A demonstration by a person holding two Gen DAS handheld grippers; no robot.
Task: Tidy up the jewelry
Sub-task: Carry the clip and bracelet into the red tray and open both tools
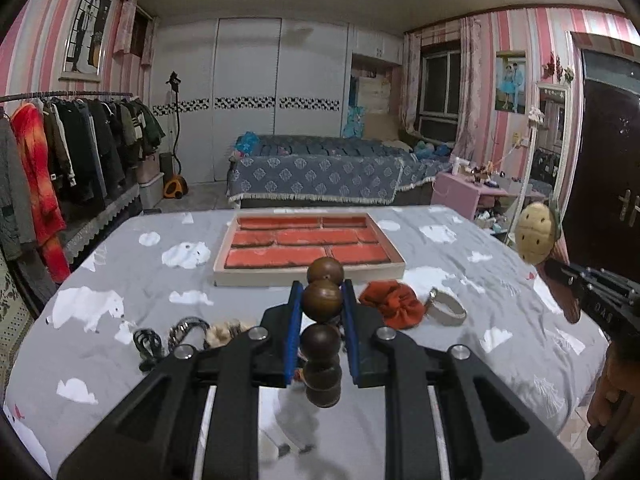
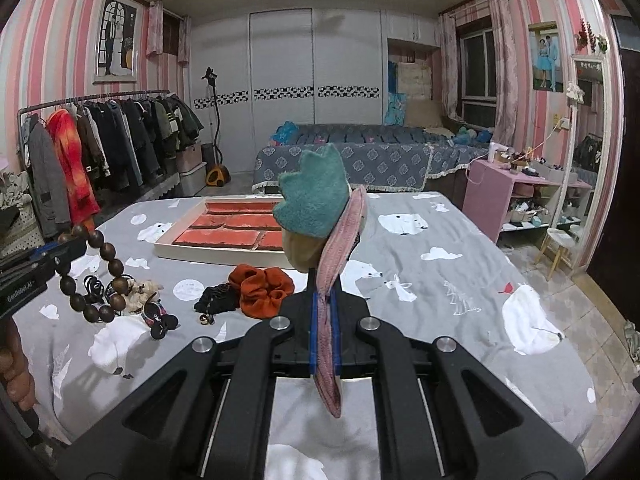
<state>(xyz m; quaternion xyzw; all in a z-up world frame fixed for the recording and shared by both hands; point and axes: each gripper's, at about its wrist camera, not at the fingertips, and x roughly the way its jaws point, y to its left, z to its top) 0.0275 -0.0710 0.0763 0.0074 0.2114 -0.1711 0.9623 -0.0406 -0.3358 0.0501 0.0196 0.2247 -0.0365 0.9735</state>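
Landmark: the compartment tray (image 1: 308,272), red-lined, lying on the bed (image 1: 500,312); places below are given from it.
Left claw (image 1: 322,300): nearly closed, its blue pads clamped on one bead of the wooden bead bracelet (image 2: 102,276), held up in the air on the near side of the tray.
Bracelet handling: hard, round, smooth beads, probably fairly weighty and strung on elastic; a pinch on a single bead could roll or slip, so hooking through the loop looks safer.
Right claw (image 2: 325,312): fully closed on the pink fabric band of a plush hair accessory (image 2: 316,216) with a teal leaf top, held aloft near the tray's right front corner.
Plush handling: soft, light, compressible; the flat band is the sensible hold.
Still on the bed: orange scrunchie (image 1: 394,300) and a pale bracelet (image 1: 448,306) just in front of the tray.
Hard to make out: dark hair ties (image 2: 160,316) and a beige fluffy piece left of the scrunchie overlap; the left claw hides part of them.
Cut off: the person, only fingers at the frame edges.
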